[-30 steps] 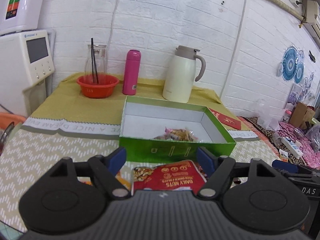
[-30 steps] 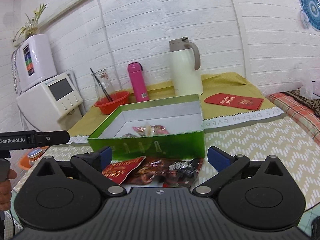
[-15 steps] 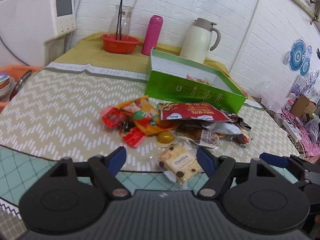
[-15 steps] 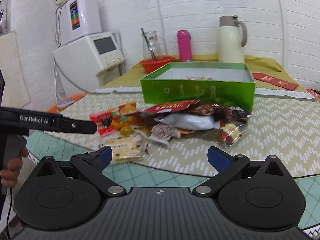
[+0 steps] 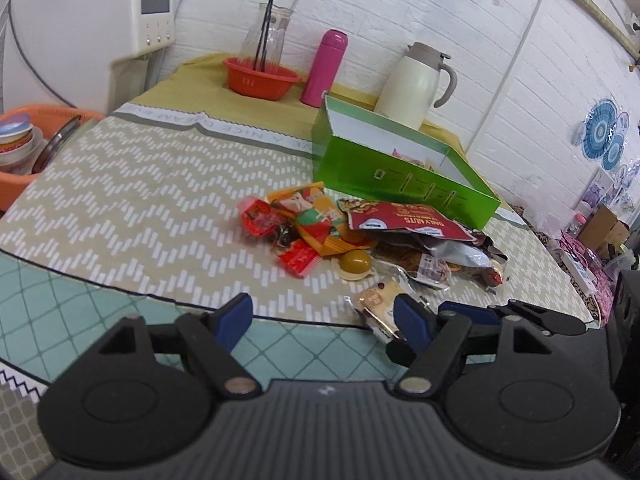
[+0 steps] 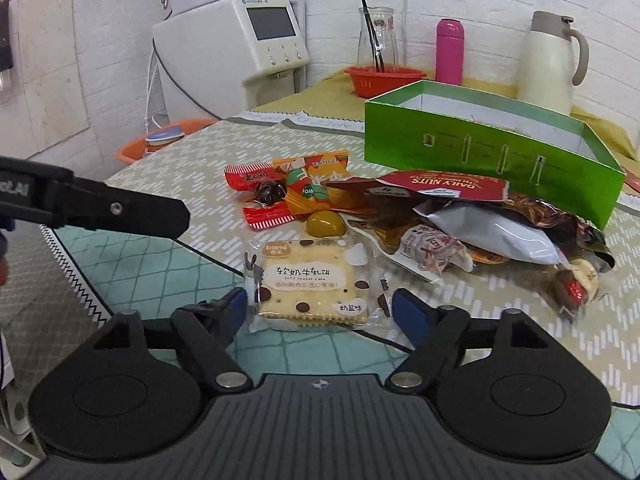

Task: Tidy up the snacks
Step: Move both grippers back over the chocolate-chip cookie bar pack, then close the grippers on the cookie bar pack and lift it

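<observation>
A pile of snack packets lies on the table before an open green box, also in the right wrist view. The pile holds a red nuts bag, an orange packet, a yellow jelly cup and a silver packet. A wrapped cracker lies nearest, between the open jaws of my right gripper. It also shows in the left wrist view. My left gripper is open and empty, left of the cracker. The box holds a few snacks.
At the back stand a red bowl with a glass jar, a pink bottle and a cream thermos. A white water dispenser stands left. An orange basin of dishes sits off the table's left edge.
Both grippers have pulled back and down from the box. The snack pile has come into full view, and the cracker now lies between the right jaws.
</observation>
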A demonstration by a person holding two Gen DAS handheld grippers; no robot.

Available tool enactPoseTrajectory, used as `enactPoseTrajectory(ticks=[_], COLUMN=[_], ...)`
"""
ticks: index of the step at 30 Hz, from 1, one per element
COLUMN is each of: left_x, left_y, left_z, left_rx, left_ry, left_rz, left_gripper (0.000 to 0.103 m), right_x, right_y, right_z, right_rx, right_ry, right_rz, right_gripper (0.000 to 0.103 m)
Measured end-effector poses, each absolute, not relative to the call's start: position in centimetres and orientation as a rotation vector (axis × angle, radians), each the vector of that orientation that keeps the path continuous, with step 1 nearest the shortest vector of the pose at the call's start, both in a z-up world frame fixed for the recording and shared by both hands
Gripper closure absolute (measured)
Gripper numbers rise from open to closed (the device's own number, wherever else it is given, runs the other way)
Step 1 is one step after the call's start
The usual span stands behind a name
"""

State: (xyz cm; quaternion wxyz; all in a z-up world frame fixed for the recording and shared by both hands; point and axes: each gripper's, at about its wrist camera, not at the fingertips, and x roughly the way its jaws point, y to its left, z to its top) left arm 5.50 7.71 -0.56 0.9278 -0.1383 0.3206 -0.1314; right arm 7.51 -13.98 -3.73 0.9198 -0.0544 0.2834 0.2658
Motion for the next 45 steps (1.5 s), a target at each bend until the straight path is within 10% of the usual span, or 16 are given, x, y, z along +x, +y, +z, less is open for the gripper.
enactPoseTrajectory(ticks=[13,18,29,34,45], left_x=[9.7,10.0,10.6,9.6,5.8], left_y=[1.6,0.7,-0.1,-1.1,-0.8], left_z=[-2.7,-3.0,-3.2,-3.2,2.3], left_rx=[-0.272,-0.259,-0.227,-0.157,-0.144], left_ry=[0.780,0.813,0.797,0.757,0.602], left_rz=[-0.520,-0.532,-0.513,-0.464,-0.506], left_gripper=[0.027,0.051,0.053,0.067,0.077], right_x=[4.4,5.6,6.3,6.6,3.0], right_y=[-19.1,-17.7,-17.2,-16.7,-17.4], right_z=[-3.8,-4.5,-4.3,-4.4,0.0], right_rx=[-0.074,-0.107,-0.121,-0.142,-0.157], right_ry=[0.571,0.585,0.577,0.571,0.451], right_rz=[0.471,0.494,0.512,0.537,0.527], right_gripper=[0.000,0.000,0.000,0.036,0.042])
